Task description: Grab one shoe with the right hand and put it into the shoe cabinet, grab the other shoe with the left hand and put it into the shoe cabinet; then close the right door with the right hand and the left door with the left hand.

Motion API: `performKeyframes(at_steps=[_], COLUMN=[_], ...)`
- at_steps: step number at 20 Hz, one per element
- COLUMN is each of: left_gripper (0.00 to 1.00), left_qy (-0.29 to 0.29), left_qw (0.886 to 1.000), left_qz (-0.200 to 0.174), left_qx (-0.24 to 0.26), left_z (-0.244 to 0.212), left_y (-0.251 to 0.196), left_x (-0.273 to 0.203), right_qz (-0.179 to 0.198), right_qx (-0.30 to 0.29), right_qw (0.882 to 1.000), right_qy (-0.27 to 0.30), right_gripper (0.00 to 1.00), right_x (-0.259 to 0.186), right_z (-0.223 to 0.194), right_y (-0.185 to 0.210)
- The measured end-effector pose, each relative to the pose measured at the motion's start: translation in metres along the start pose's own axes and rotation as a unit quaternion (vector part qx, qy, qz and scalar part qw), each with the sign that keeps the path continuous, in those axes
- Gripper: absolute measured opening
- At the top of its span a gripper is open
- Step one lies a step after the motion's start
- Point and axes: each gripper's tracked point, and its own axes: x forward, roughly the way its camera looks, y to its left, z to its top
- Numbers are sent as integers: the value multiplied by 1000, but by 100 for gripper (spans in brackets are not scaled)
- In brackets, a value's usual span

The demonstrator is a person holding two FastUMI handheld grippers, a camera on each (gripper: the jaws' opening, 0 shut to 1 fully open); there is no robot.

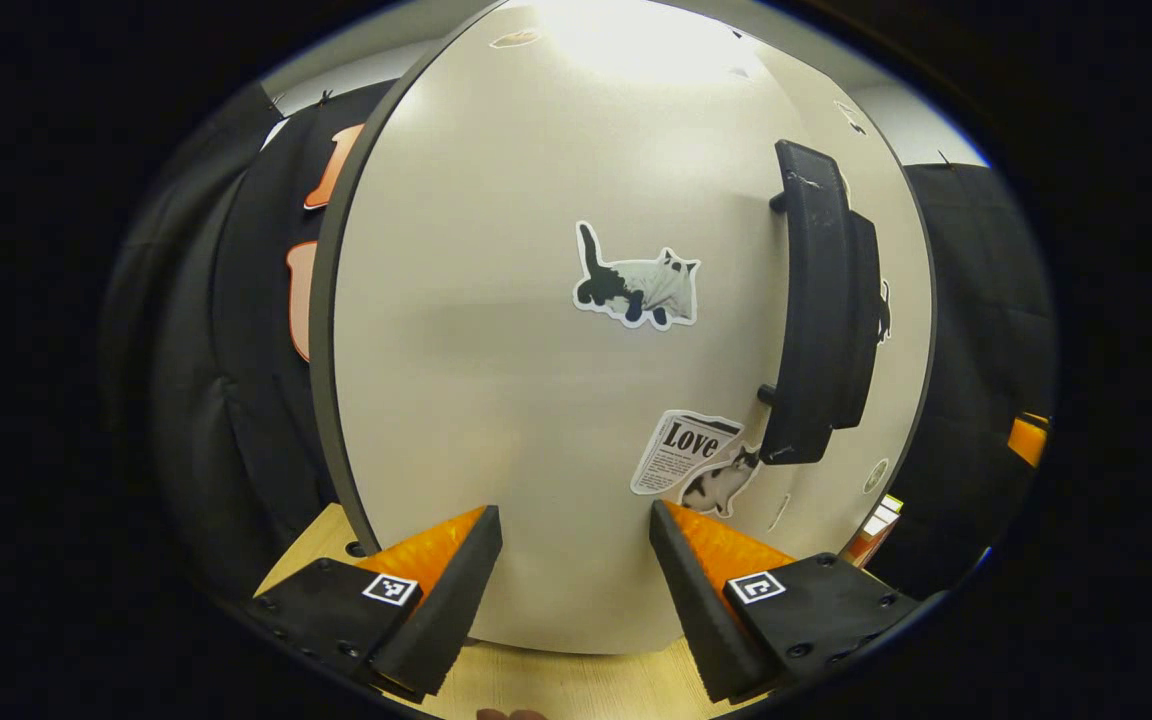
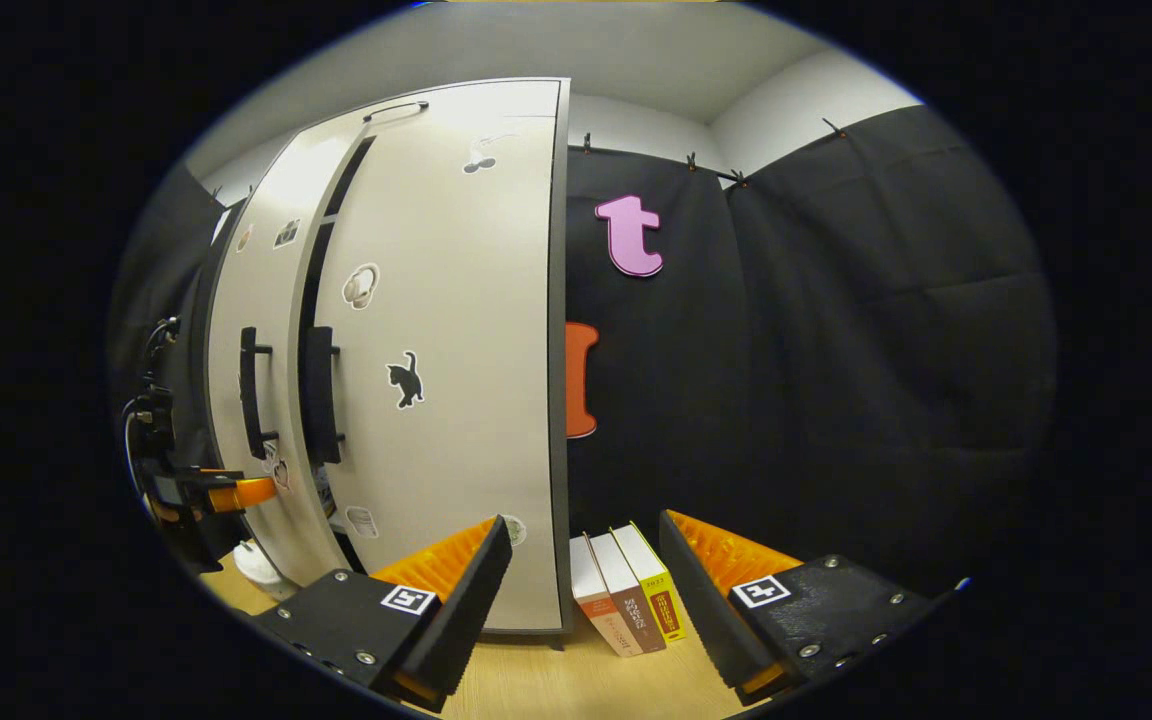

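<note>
The white shoe cabinet's left door [image 1: 496, 330] stands close in front of my left gripper [image 1: 576, 560], which is open with nothing between its fingers. The door carries cat stickers and a black bar handle [image 1: 811, 310] up to the right. In the right gripper view both doors [image 2: 436, 380] lie almost flush, with a thin dark gap between them and the two handles [image 2: 319, 395] side by side. My left gripper [image 2: 251, 492] shows there too, its tips at the left door's lower part. My right gripper [image 2: 586, 570] is open, apart from the cabinet's right edge.
Three books [image 2: 626, 600] stand upright on the wooden table [image 2: 556, 680] just right of the cabinet. A small white rounded object [image 2: 258, 568] sits low by the cabinet's left side; I cannot tell what it is. Black cloth walls close off the back.
</note>
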Motion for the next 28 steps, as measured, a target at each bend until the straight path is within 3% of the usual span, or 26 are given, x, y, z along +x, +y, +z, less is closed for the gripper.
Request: performKeyframes(at_steps=[6, 16, 28], left_gripper=[97, 94, 96], left_qy=[-4, -95, -107], left_qw=[1000, 994, 992], left_qz=[15, 55, 73], left_qx=[-10, 21, 11], left_z=[34, 124, 129], left_y=[13, 53, 69], left_x=[-46, -172, -238], right_qz=[20, 40, 42], right_qx=[-20, -34, -35], right_qw=[1000, 998, 997], right_qy=[3, -35, -48], right_gripper=[92, 92, 92], right_x=[-4, -38, -76], right_z=[23, 76, 83], right_y=[16, 32, 34])
